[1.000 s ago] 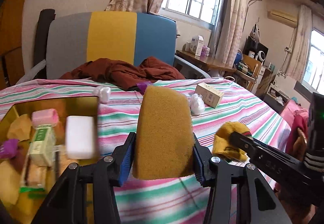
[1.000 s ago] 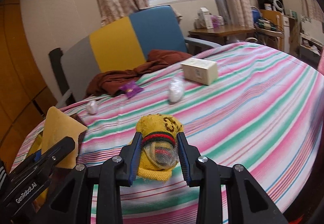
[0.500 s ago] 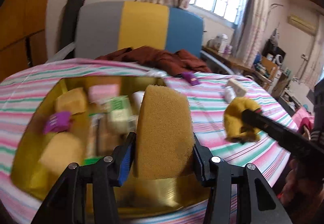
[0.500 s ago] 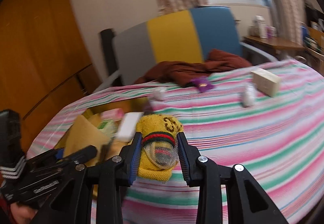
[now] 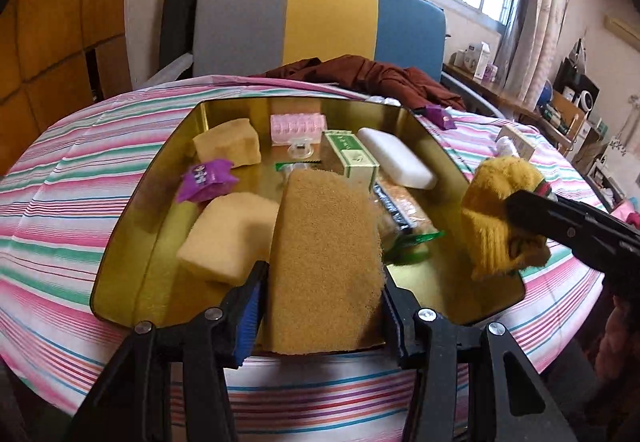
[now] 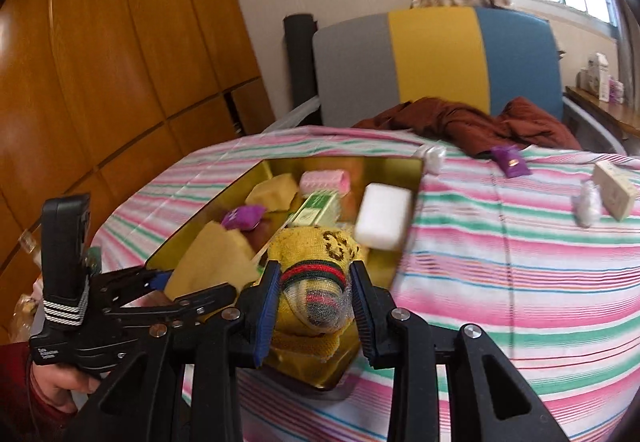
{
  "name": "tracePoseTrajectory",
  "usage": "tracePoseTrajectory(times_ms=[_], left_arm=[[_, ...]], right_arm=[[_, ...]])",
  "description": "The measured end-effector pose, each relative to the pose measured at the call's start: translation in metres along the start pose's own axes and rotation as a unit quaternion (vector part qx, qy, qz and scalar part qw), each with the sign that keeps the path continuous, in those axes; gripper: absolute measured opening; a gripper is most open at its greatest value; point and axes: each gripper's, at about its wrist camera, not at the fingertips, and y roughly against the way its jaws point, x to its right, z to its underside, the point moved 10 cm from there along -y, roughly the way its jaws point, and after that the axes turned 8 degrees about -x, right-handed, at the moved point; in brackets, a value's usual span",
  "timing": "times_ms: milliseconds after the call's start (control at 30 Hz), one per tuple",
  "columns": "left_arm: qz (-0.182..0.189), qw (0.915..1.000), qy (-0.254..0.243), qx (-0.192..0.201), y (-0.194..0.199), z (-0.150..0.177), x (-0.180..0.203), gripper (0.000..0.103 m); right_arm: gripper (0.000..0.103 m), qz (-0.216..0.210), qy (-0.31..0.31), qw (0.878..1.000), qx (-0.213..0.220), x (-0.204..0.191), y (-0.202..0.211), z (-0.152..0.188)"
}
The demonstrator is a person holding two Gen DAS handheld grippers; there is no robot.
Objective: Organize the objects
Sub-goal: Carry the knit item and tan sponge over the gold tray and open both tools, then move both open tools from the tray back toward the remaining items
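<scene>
Left wrist view shows a desk under a pink, green and white striped cloth, with a grey, yellow and blue chair behind it, wood panelling to one side and curtained windows. A gold tray on it holds sponges, a white soap bar and a green box. Over the tray's near edge, the left gripper has its jaws clamped on a coarse tan sponge. The right gripper, jaws pinched tight, holds a yellow knitted sock above the tray's corner.
</scene>
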Motion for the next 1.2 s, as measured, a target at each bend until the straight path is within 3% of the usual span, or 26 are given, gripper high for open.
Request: tracePoseTrajectory(times_ms=[133,200,567,933,1200], left_arm=[[-0.015,0.9999,0.0,-0.001,-0.001,-0.001,-0.006,0.058],[-0.022,0.9997,0.011,0.006,0.004,-0.002,-0.012,0.08],[-0.025,0.9949,0.06,0.077,0.038,-0.015,-0.022,0.103],[-0.008,0.9941,0.065,0.087,0.041,-0.033,-0.001,0.103],[0.023,0.996,0.022,0.083,0.036,-0.053,0.044,0.103]], right_arm=[[0.042,-0.015,-0.003,0.999,-0.028,-0.01,-0.018,0.005],[0.047,-0.018,-0.014,0.999,-0.039,-0.011,-0.025,0.007],[0.049,-0.013,-0.041,0.999,-0.018,0.005,-0.015,0.007],[0.049,0.0,-0.082,0.997,0.006,0.038,0.0,0.001],[0.049,0.021,-0.11,0.993,0.021,0.074,0.013,0.0]])
